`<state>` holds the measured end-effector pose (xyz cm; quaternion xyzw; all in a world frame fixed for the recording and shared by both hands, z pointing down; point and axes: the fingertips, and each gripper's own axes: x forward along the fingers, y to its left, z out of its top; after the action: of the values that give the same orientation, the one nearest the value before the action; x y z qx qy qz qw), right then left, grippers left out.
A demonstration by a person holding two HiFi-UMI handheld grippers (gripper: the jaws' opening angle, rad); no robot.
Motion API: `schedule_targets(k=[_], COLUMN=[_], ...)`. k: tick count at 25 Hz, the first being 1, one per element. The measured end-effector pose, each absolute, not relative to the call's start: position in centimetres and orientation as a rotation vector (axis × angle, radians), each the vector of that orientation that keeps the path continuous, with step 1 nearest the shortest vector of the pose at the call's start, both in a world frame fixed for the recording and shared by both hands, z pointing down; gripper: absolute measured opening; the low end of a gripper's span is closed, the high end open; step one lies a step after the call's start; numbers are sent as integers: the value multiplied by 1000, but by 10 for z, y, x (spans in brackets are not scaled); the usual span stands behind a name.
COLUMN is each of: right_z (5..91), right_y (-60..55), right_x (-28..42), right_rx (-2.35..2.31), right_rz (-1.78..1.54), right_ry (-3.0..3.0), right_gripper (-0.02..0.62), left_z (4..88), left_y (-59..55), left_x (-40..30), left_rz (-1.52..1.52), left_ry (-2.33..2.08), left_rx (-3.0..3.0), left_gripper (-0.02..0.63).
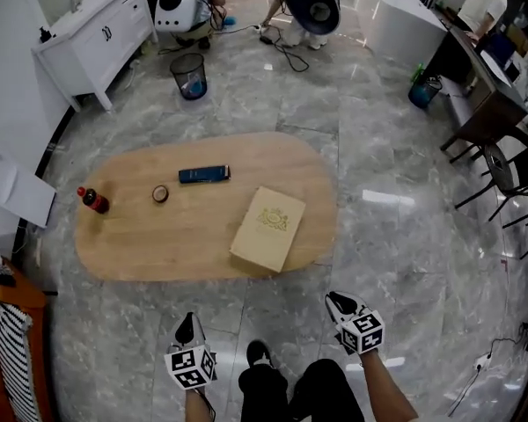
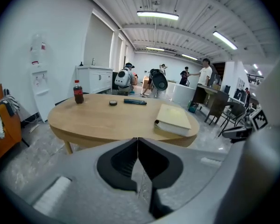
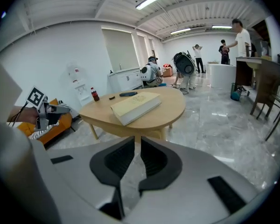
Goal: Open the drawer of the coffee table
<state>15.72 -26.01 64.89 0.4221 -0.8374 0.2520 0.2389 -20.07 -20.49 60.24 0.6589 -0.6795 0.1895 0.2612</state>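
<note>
**Ahead: coffee table, drawer front not on show**

Item: coffee table (image 1: 158,236), oval wooden top, long axis running left to right across the head view, near long edge facing the person.
Position: straight ahead of both tools, apart from them. The right gripper (image 1: 339,304) looks slightly nearer that edge than the left gripper (image 1: 187,323).
Tools: left jaws pressed together, empty. Right jaws a narrow slit apart, nothing between.
On top: book (image 1: 268,229), bottle (image 1: 93,200).
Views: head view gives only the tabletop. Both gripper views show the rim and legs side-on, yet no drawer front or handle can be made out there.
</note>
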Motion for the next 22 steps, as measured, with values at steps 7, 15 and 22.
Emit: schedule_targets(k=[7, 15, 22], right_z=[741, 819, 837], right_y=[-283, -311, -328], right_x=[178, 174, 165], right_rx=[1196, 1199, 1182], right_rz=[579, 432, 369], right_ry=[-2359, -2472, -2548], right_gripper=[51, 58, 76], left_z=[707, 793, 814], left_y=[-225, -246, -243], left_x=[-199, -210, -225], left_rz=[475, 511, 481], left_ry=[-1886, -1887, -1951], left_rx=[1849, 1977, 1964], left_gripper=[12, 12, 12])
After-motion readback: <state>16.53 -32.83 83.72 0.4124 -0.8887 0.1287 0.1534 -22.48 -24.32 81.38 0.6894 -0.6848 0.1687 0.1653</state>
